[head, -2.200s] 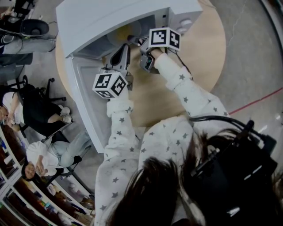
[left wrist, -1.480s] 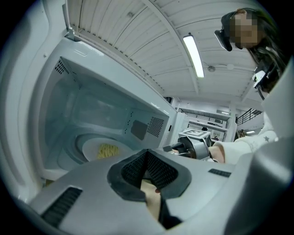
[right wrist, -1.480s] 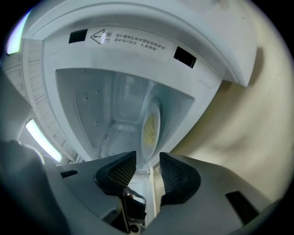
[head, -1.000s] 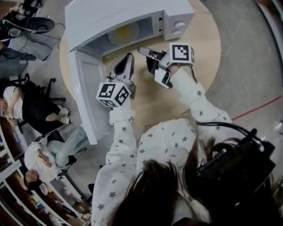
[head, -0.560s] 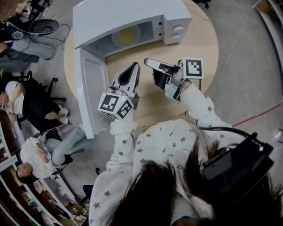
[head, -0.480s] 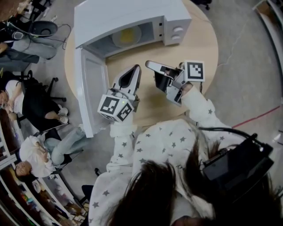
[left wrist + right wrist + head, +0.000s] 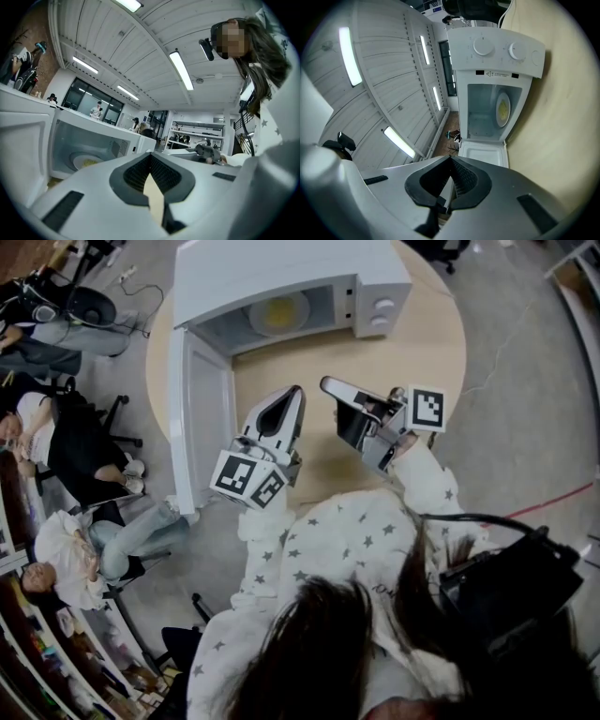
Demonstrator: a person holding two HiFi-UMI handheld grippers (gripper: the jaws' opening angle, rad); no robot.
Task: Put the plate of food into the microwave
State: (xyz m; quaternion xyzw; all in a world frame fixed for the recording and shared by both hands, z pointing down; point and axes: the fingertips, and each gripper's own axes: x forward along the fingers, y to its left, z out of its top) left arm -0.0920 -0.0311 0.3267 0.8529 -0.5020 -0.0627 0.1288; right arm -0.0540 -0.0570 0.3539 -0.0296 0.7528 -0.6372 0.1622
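The white plate with yellow food (image 7: pixel 278 312) lies inside the open white microwave (image 7: pixel 281 268) at the far side of the round table. It also shows on the oven floor as the plate (image 7: pixel 86 162) and, turned sideways, as the plate (image 7: pixel 503 108). My left gripper (image 7: pixel 292 395) hovers over the table in front of the oven mouth, shut and empty. Right of it my right gripper (image 7: pixel 328 383) is also shut and empty. In their own views, the left gripper (image 7: pixel 150 154) and the right gripper (image 7: pixel 451 159) both point toward the oven.
The microwave door (image 7: pixel 202 418) swings wide open to the left, past the table's edge. Two knobs (image 7: pixel 382 310) sit on the oven's right panel. Bare wooden table (image 7: pixel 412 352) lies between grippers and oven. Seated people (image 7: pixel 56 437) are on the floor side, left.
Both grippers have drawn back from the microwave's mouth toward the person, empty. The plate stays inside the oven and the door stays open.
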